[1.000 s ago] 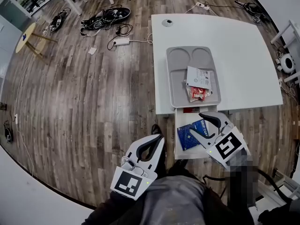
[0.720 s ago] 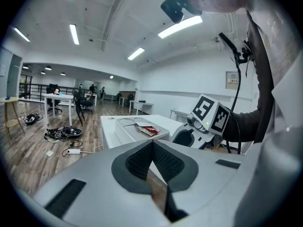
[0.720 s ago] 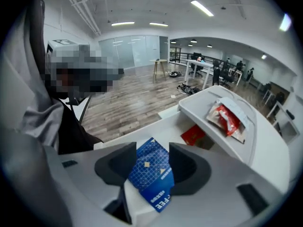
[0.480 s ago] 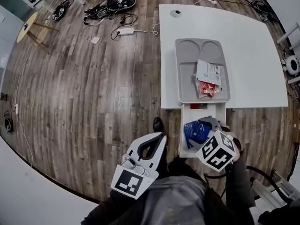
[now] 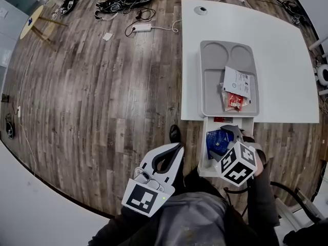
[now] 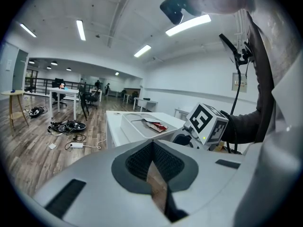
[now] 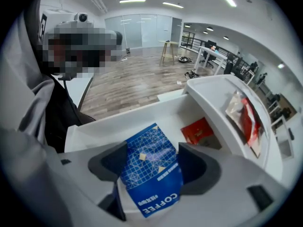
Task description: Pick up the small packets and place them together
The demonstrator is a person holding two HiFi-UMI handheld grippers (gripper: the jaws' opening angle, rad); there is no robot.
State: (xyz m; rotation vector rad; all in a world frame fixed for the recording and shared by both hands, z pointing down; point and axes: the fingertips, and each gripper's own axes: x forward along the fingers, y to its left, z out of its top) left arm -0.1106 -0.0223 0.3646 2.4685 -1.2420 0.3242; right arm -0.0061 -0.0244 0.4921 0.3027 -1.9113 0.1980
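A blue coffee packet [image 7: 150, 167] lies in the open white drawer [image 7: 118, 122] under the table edge, with a small red packet [image 7: 198, 130] behind it. My right gripper [image 5: 224, 143] reaches into the drawer. Its jaws are opening, and the blue packet [image 5: 218, 141] lies between the pads [image 7: 196, 167] without being pressed. On the table, a grey tray [image 5: 212, 70] holds a white packet [image 5: 237, 81] and a red packet [image 5: 234, 101]. My left gripper [image 5: 176, 148] is shut and empty, held low by the person's lap, left of the drawer.
The white table [image 5: 277, 40] stands over wooden floor, with cables and a power strip [image 5: 141, 27] lying beyond it. A small round side table [image 5: 32, 22] is at the far left. The person's dark sleeve runs behind the right gripper's marker cube [image 6: 206, 122].
My right gripper has moved down into the drawer over the blue packet and its jaws have spread wider. The left gripper has stayed put.
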